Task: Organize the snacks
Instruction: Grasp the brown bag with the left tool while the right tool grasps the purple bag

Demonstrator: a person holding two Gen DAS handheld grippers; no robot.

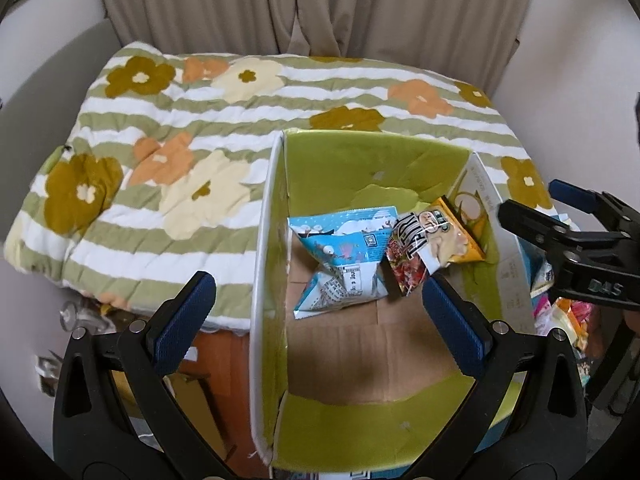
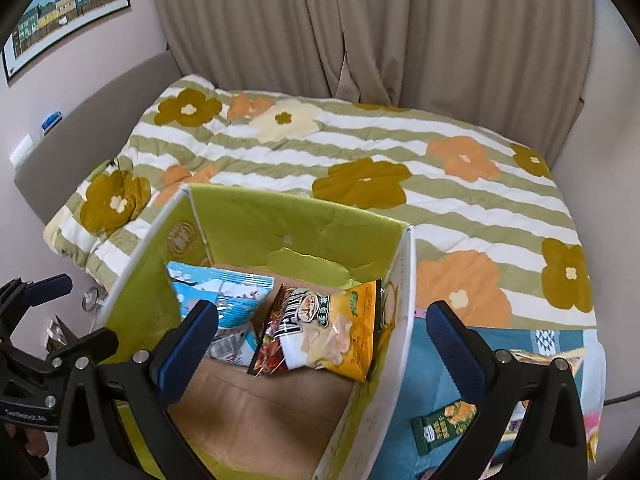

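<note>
Two snack bags, a blue bag (image 1: pixel 340 256) and a yellow bag (image 2: pixel 348 332), already lie in the cardboard box (image 1: pixel 264 240) at centre frame. Both the left gripper (image 1: pixel 316 320) and right gripper (image 2: pixel 320 344) hang wide open, empty. Judged next: fetching the green packet (image 2: pixel 444 426) at lower right. Further snacks there are cut off, unreadable.

The left claw (image 1: pixel 316 312) hangs wide apart and empty above an open cardboard box (image 1: pixel 268 240) with green flaps. Inside, a light blue snack bag (image 1: pixel 340 256) lies beside a yellow and red chip bag (image 1: pixel 432 240), the two touching. The right claw (image 1: pixel 532 208) reaches in at the right edge, over loose snack packets (image 1: pixel 568 312). Behind the box lies a floral striped quilt (image 1: pixel 200 120) on the bed.
</note>
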